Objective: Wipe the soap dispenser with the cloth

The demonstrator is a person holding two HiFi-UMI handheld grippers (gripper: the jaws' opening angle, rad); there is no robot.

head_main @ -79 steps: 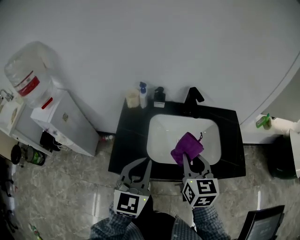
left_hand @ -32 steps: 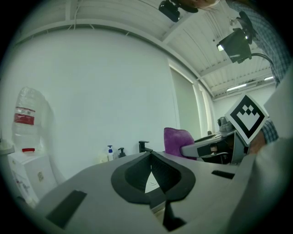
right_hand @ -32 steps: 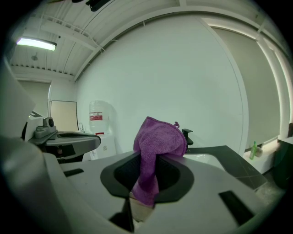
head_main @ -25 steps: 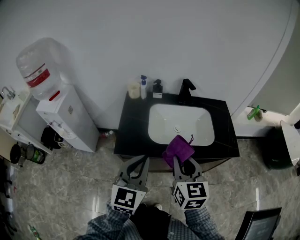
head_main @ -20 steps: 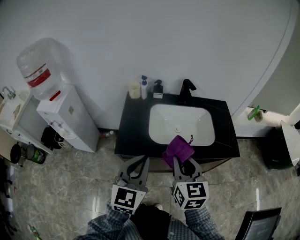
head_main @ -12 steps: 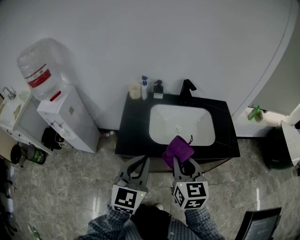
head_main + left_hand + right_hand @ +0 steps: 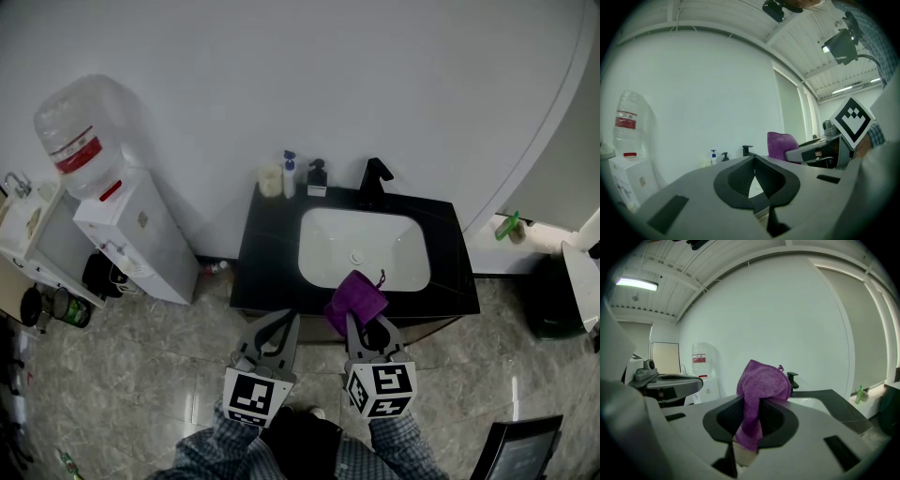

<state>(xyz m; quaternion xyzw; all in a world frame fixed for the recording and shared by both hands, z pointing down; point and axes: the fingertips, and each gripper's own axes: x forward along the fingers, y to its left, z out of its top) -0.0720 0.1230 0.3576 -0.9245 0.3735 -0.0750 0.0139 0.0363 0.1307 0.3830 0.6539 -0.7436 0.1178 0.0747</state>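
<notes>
The purple cloth (image 7: 356, 298) is clamped in the right tool (image 7: 362, 323); the jaws of the left tool (image 7: 279, 321) are pressed together on nothing.

The location is a washbasin corner of an office-type or commercial interior. A black stone-look vanity counter (image 7: 262, 272) stands against a plain white wall (image 7: 328, 75) and carries a white rectangular inset basin (image 7: 364, 246) with a black angular tap (image 7: 375, 178). At the counter's rear left corner stand a black pump soap dispenser (image 7: 318, 178), a white spray bottle with a blue head (image 7: 288, 175) and a pale translucent cup (image 7: 270, 181). Left of the counter stands a white floor-standing water cooler (image 7: 141, 248) topped by a clear inverted bottle (image 7: 73, 127). The floor is polished grey marble-pattern tile (image 7: 141, 375). The right gripper view shows a ribbed white panel ceiling (image 7: 675, 282) with a fluorescent strip light (image 7: 637, 284).
</notes>
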